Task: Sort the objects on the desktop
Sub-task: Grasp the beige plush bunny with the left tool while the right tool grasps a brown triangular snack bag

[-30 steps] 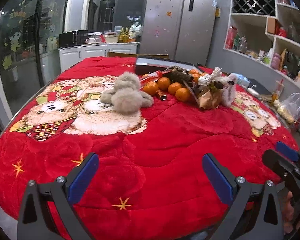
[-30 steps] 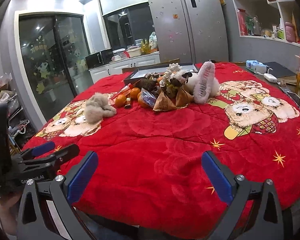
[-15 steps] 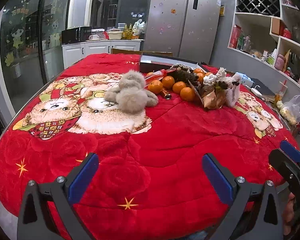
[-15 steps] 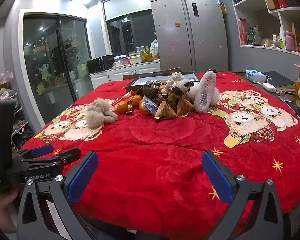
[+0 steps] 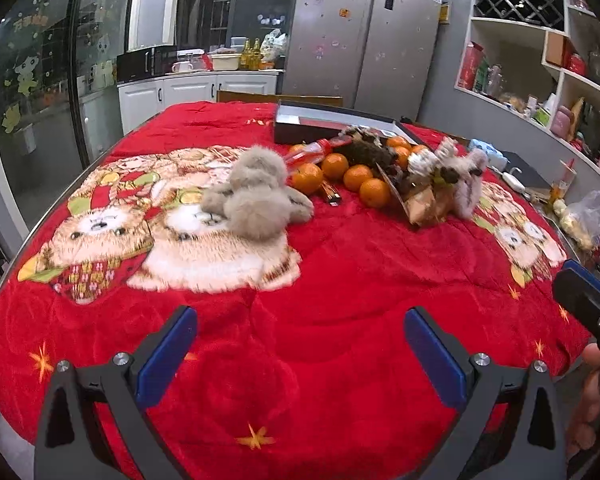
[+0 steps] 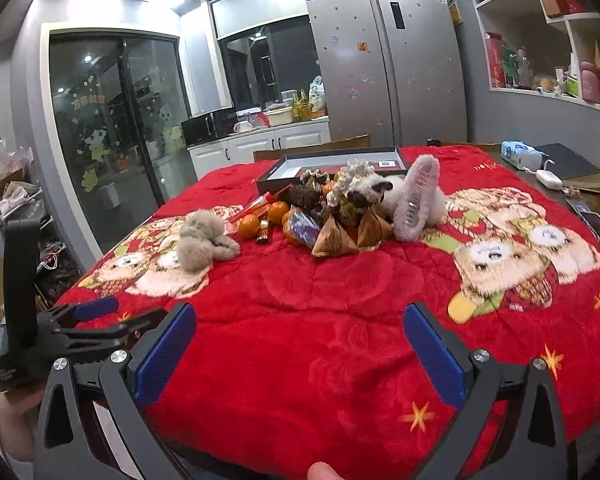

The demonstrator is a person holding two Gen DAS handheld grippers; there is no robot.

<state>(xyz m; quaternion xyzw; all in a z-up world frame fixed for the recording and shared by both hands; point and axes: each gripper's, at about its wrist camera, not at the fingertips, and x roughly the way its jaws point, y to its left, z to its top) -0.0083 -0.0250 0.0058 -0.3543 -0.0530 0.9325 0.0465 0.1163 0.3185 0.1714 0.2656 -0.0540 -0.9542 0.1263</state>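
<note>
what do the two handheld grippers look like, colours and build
Both match: the left gripper and right gripper have black skeletal frames with triangular cut-outs, silver bolts at the joints and flat blue pads lining each finger. No cables or sleeves show.

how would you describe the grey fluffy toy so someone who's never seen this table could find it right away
Start at the red fleece blanket printed with cartoon bears that covers the table, then find the pile of small orange mandarins near its middle. The grey-beige fluffy plush toy lies just left of that fruit, partly over a printed bear. It is the only plain, rounded fur lump lying apart from the heap.
</note>
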